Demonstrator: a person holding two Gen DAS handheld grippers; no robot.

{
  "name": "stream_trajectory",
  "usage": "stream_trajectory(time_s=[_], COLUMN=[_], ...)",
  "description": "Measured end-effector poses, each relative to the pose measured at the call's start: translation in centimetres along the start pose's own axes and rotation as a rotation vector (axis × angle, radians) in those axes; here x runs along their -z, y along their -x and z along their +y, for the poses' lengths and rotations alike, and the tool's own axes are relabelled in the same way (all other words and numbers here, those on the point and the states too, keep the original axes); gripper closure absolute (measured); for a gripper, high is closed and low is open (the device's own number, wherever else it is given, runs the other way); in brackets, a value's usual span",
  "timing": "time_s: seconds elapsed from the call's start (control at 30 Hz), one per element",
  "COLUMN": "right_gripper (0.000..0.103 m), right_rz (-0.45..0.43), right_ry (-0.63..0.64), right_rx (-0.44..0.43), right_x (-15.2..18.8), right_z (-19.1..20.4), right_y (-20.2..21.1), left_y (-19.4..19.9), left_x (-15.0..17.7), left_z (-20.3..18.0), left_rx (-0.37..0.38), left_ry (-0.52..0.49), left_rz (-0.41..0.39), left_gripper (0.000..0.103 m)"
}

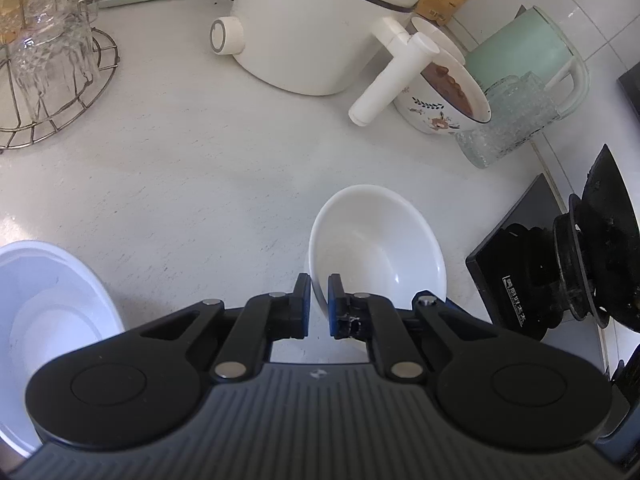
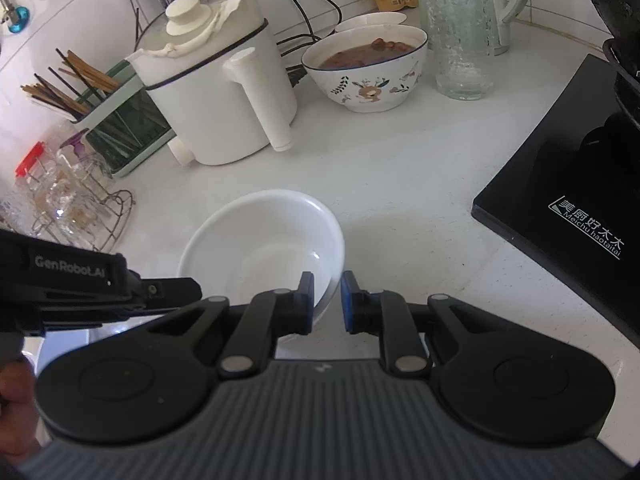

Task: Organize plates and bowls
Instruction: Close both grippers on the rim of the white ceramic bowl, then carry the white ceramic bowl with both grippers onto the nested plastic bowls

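Observation:
A plain white bowl (image 1: 378, 248) sits on the pale counter. My left gripper (image 1: 319, 304) is shut on its near rim, one finger inside and one outside. In the right wrist view the same bowl (image 2: 264, 248) shows with my right gripper (image 2: 327, 302) at its near right rim; its jaws straddle the rim with a small gap, not clearly pinching. The left gripper body (image 2: 96, 284) reaches in from the left. Another white bowl or basin (image 1: 52, 300) lies at the lower left of the left wrist view.
A white electric kettle (image 2: 216, 92), a patterned bowl of brown food (image 2: 366, 68), a textured glass (image 2: 456, 28) and a mint jug (image 1: 524, 52) stand at the back. A black induction cooker (image 2: 568, 200) is at right. A wire rack of glasses (image 1: 48, 64) is at left.

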State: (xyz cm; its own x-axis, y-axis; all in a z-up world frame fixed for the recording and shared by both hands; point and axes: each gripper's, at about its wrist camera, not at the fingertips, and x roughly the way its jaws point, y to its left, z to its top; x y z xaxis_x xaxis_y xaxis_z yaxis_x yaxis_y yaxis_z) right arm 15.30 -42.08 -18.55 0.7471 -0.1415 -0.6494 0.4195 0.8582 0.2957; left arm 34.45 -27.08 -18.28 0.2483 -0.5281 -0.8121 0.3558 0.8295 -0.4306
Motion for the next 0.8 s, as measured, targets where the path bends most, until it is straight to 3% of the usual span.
stream_trajectory(time_s=[0.57,0.8], right_gripper=[0.087,0.087], right_rz=[-0.018,-0.017], right_ry=[-0.019,-0.027], right_rx=[-0.059,-0.095], right_x=[-0.3,-0.5], right_z=[1.0,1.6], right_y=[2.8,4.0], left_y=[4.9,7.7], left_x=[1.1,1.4], left_z=[0.4,1.4], left_rx=[0.013,0.058], left_ry=[0.034,0.081], left_rz=[-0.045,-0.072], left_gripper=[0.092,0.092])
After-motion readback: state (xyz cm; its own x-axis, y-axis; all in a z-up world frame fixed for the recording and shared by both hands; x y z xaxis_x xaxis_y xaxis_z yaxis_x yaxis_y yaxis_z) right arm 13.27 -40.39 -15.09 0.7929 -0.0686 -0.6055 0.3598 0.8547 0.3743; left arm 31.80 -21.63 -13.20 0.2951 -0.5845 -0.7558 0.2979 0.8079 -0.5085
